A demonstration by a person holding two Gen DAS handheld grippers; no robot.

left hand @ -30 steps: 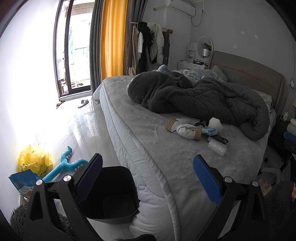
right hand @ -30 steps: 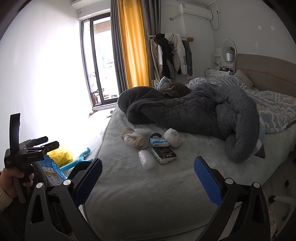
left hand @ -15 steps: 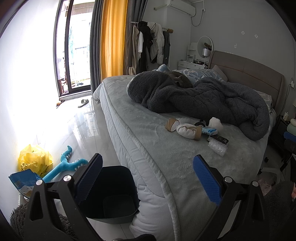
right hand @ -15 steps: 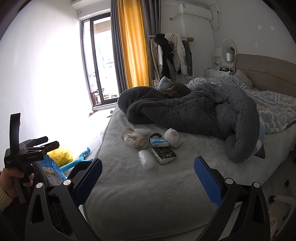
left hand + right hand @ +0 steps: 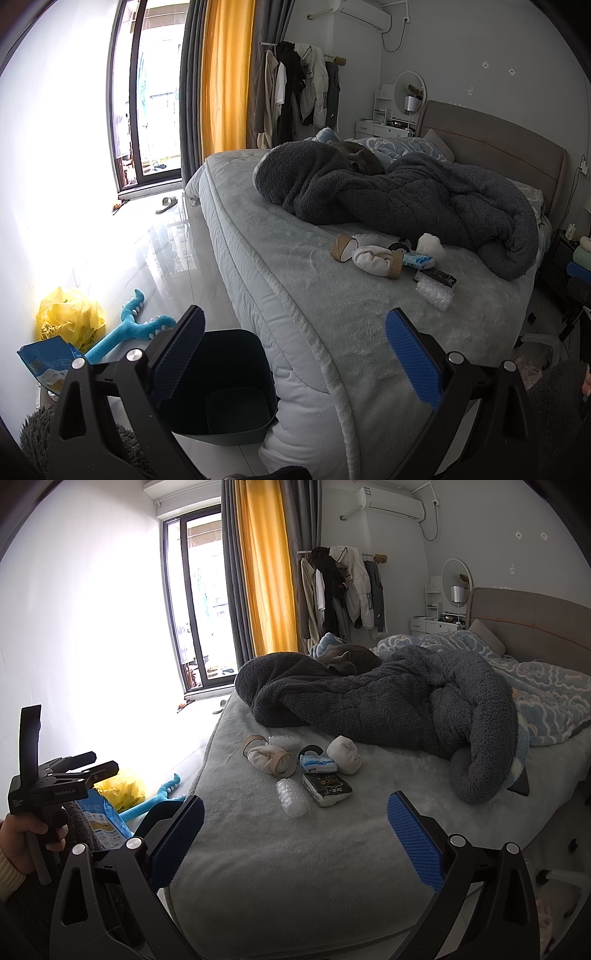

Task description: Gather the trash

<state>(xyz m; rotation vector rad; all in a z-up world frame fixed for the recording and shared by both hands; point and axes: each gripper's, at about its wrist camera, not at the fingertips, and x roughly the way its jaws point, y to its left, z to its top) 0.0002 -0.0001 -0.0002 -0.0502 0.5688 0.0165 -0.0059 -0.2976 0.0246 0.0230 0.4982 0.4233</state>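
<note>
Both sets of blue-padded fingers gape wide, left gripper [image 5: 295, 354] and right gripper [image 5: 295, 836] holding nothing. Trash pile [image 5: 303, 771] sits mid-frame on the bed [image 5: 369, 849]; the dark bin [image 5: 221, 387] stands lower left on the floor.

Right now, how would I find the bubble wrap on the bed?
Look at the bed with the dark grey fleece blanket. In front of the blanket lies a small pile of litter. The bubble wrap roll is the nearest piece, beside the black packet, and it is clear and bumpy.

Glossy floor [image 5: 122, 266] (tiled), fleecy blanket [image 5: 406, 199]
</note>
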